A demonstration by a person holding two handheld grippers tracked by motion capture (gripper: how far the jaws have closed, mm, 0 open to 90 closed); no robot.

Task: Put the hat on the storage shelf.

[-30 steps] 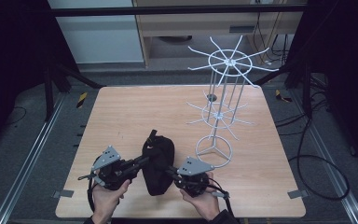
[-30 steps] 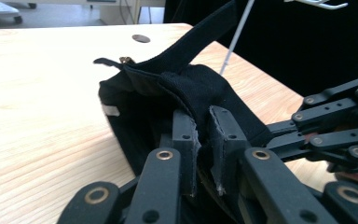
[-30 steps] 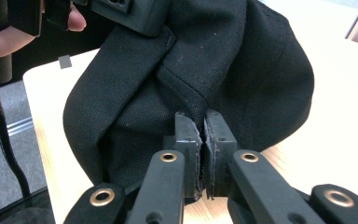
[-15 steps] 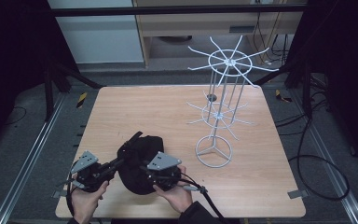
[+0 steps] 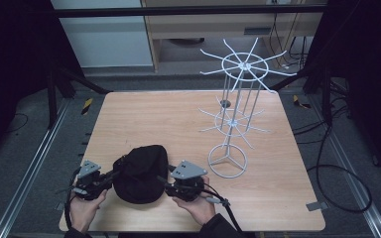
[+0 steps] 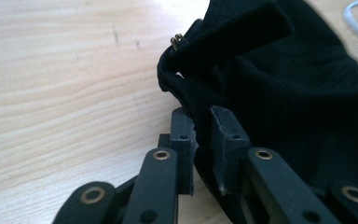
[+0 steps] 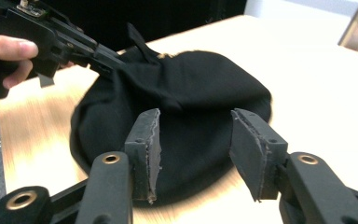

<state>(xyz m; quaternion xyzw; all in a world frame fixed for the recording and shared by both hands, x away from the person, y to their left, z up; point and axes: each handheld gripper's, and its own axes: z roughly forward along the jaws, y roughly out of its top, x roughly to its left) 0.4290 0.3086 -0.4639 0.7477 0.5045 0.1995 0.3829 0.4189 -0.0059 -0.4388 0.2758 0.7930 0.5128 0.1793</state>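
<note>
A black cap (image 5: 140, 172) lies on the wooden surface (image 5: 178, 119), near its front edge, between the two grippers. It sits flat and slumped, well apart from the white wire rack (image 5: 235, 114) that stands upright on the right half of the surface.

The left gripper (image 5: 110, 176) comes in from the left, held in the person's left hand (image 5: 85, 208). Its jaws are closed almost fully on a fold of the cap's edge: in the left gripper view the fabric (image 6: 200, 121) is pinched between the two pads (image 6: 223, 140), just below the cap's strap and small metal buckle (image 6: 177, 42). In the right gripper view this same gripper (image 7: 98, 58) shows at the top left, clamped on the cap's (image 7: 182, 107) far edge.

The right gripper (image 5: 167, 182), held in the right hand (image 5: 198, 206), sits at the cap's right side. Its jaws have just been opening and now stand about half apart. In the right gripper view the pads (image 7: 144, 144) are clear of the fabric, with the cap lying just beyond them and nothing gripped between them.
</note>
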